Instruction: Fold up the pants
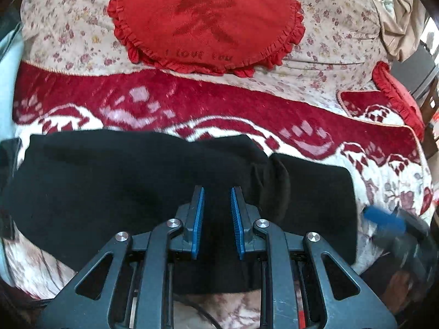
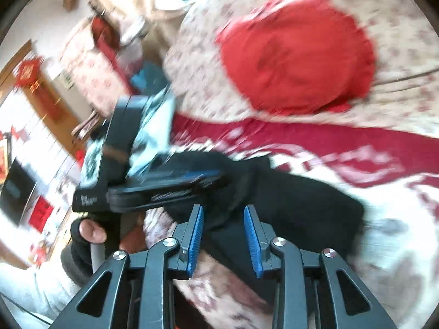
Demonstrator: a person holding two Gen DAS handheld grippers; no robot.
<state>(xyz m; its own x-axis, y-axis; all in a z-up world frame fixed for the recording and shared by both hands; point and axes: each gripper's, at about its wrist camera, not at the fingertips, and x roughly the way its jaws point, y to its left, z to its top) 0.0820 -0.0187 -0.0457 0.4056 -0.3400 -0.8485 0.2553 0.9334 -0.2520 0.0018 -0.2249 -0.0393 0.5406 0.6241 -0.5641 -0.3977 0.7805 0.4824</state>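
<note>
Black pants (image 1: 109, 178) lie folded across the red and white blanket, their right end near the bed's edge. My left gripper (image 1: 216, 192) points down onto them, its blue pads close together with a thick fold of black cloth filling the gap. In the right wrist view the left gripper (image 2: 216, 176) lies level at the pants' (image 2: 301, 200) left end. My right gripper (image 2: 223, 209) hovers over the near part of the pants, its pads apart and not pressing the cloth. In the left wrist view the right gripper (image 1: 382, 218) is a blur by the pants' right end.
A round red ruffled cushion (image 1: 205, 19) lies behind the pants on the floral bedcover (image 1: 68, 27). A second red cushion (image 1: 397, 96) sits at the right edge of the bed. A person's gloved hand (image 2: 90, 230) holds the left gripper's handle. Room furniture stands off to the left.
</note>
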